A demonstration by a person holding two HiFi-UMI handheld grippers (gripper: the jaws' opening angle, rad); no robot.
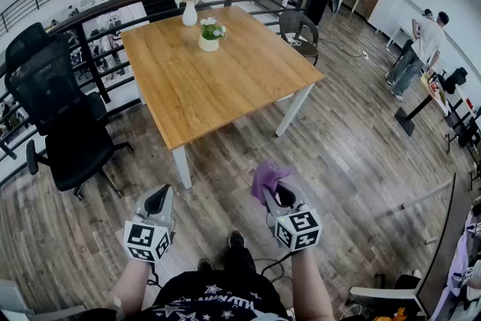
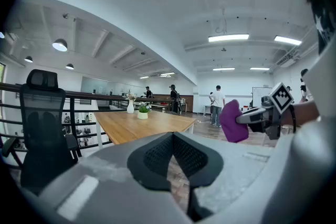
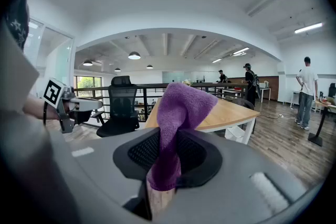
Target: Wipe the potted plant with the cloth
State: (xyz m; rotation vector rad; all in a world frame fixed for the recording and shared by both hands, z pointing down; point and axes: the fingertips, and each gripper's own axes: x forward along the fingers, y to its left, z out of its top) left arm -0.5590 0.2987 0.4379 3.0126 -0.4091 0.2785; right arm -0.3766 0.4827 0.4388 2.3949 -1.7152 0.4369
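Well short of the square light-wood table (image 1: 225, 79) with white legs, both grippers hang over the wooden plank floor (image 1: 353, 162) on the table's near side. The right gripper (image 1: 279, 195) has its two dark jaws pressed onto a purple fluffy microfibre cloth (image 1: 268, 178). In the right gripper view the cloth's lower end is pinched between the pads, and the rest stands up out of the jaws and folds over toward the table. The left gripper (image 1: 159, 201), beside it and level with the table's near corner, has its jaws closed together with nothing between them. The small potted plant (image 1: 210, 34), green leaves and white blossoms in a white pot, stands on the table's far part, well apart from both grippers. A white vase (image 1: 189, 9) of pale flowers stands just beyond it, near the table's far edge. A black office chair (image 1: 60, 109) stands off the table's left side.
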